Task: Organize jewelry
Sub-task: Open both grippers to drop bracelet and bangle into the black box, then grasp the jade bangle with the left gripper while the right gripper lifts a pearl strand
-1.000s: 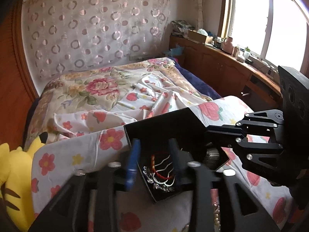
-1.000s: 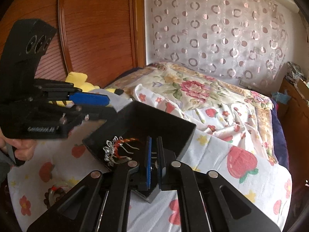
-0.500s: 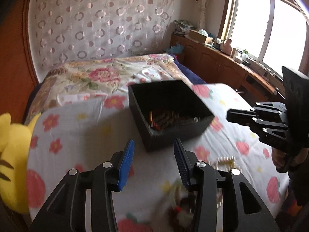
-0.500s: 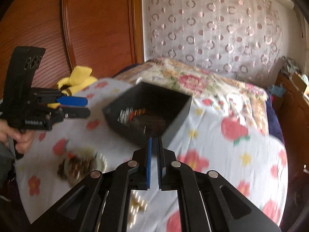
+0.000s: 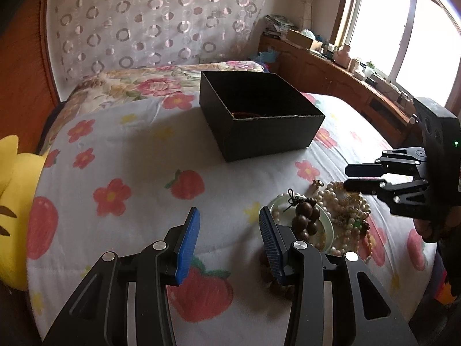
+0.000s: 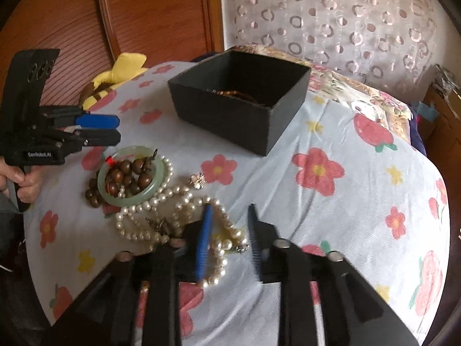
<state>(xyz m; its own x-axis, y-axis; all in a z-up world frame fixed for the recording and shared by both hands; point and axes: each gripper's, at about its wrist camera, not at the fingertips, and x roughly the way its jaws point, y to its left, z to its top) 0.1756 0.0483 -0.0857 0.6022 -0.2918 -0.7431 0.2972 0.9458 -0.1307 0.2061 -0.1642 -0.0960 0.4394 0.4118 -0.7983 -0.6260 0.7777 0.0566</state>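
only the right wrist view shows the pearl necklace (image 6: 161, 201) whole beside the jade bangle (image 6: 129, 176) on the bed (image 5: 138, 155). black box (image 5: 259, 115), well apart, holds reddish jewelry. left claw (image 5: 229, 232) and right claw (image 6: 230, 230) both gape, empty.

The black box (image 5: 260, 115) hides most of its contents behind its near wall; only a sliver of reddish-brown beads (image 6: 236, 93) shows above the rim. The right gripper (image 6: 230, 239) is motion-blurred and covers part of the pearl necklace (image 6: 173, 201). At the far left, the yellow plush toy (image 5: 14, 201) is cut off by the frame edge.
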